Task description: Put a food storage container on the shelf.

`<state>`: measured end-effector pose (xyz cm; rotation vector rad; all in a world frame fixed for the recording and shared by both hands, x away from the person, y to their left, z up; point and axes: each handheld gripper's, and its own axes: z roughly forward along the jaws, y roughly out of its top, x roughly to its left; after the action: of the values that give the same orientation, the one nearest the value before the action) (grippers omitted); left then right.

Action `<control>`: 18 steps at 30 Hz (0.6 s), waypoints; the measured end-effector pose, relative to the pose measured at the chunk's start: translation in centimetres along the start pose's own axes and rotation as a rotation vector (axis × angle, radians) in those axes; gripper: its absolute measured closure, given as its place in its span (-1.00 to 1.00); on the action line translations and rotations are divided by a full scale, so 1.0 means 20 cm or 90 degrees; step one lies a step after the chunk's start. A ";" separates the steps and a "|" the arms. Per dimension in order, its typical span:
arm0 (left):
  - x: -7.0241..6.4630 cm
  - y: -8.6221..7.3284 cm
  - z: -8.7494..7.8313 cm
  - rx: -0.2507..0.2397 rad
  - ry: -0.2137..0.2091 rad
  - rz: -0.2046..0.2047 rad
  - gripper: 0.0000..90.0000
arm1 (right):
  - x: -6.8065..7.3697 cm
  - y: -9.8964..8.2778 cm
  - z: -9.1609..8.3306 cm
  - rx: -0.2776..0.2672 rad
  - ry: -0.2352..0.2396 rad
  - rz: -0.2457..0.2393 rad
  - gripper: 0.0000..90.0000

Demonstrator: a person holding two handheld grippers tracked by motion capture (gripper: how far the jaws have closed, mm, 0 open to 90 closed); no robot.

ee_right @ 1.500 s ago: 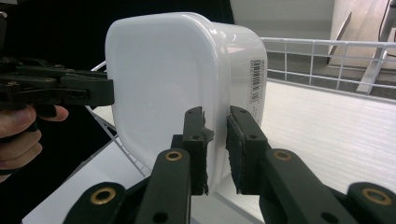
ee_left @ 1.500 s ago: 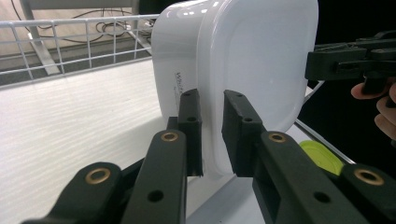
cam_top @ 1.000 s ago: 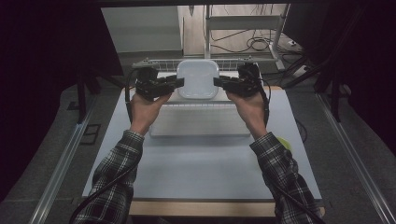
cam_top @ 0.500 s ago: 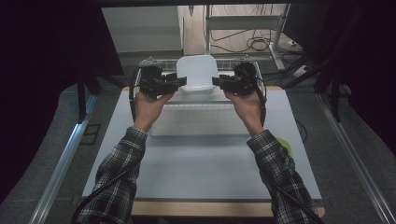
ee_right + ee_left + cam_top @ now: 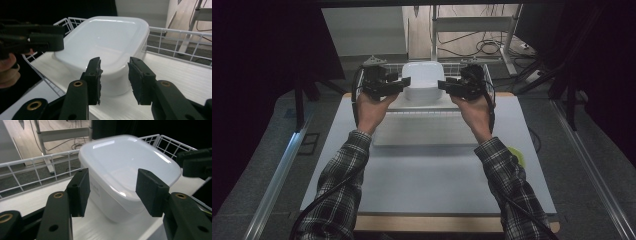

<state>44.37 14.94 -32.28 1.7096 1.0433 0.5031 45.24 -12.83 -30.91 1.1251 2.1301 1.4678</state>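
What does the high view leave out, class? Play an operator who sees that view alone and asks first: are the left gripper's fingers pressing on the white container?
Observer: No. In the left gripper view the left gripper has just been opening. Its fingers stand either side of a corner of the white container and look clear of it.
Operator: And the right gripper?
Observer: The right gripper has also just been opening. Its fingers are parted just short of the container's wall, with nothing between them.
Operator: What is the container standing on?
Observer: A white board edged by a white wire rail.
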 end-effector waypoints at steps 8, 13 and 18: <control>0.02 0.02 -0.01 -0.003 0.014 0.011 -0.21 | 0.00 -0.02 0.02 0.002 0.007 0.001 0.33; 0.01 0.00 -0.05 -0.004 -0.010 0.018 -0.24 | 0.01 -0.03 -0.01 -0.003 0.011 -0.007 0.23; -0.01 -0.04 -0.10 -0.012 -0.039 0.019 -0.33 | 0.02 -0.06 -0.04 -0.007 0.008 -0.027 0.09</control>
<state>42.46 15.92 -32.18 1.7157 0.9678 0.4761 43.96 -13.14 -31.66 1.0620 2.1382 1.4706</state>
